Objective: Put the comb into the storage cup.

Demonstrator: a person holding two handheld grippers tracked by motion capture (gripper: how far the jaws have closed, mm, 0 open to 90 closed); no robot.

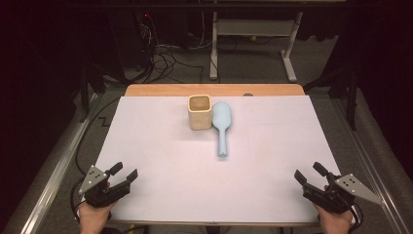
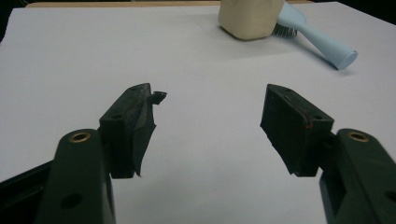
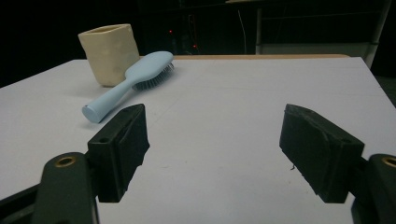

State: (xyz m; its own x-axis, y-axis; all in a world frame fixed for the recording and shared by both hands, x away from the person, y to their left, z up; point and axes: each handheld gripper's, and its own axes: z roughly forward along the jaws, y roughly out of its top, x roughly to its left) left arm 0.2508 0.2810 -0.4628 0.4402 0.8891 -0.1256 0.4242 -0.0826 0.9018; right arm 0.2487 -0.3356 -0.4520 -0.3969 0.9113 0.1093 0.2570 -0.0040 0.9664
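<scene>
The brush (image 1: 221, 127) is lying bristles-down on the desk (image 1: 160, 161), its head touching the cup (image 1: 199, 111), handle pointing back toward the person. Both tools are resting at the near corners, the left tool (image 1: 122, 176) and right tool (image 1: 308, 174) each standing open and holding nothing. For a clean pickup, I would be approaching the handle's free end, jaws straddling it crosswise, keeping clear of the cup.

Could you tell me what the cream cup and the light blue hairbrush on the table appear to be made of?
The cream cup looks like matte ceramic or stoneware: thick, slightly uneven walls, a squarish rim, no shine. It could also be moulded plastic. The hairbrush looks like smooth plastic with a soft satin finish, its back and handle one even colour, with fine dark bristles underneath, bristle material unclear.
</scene>
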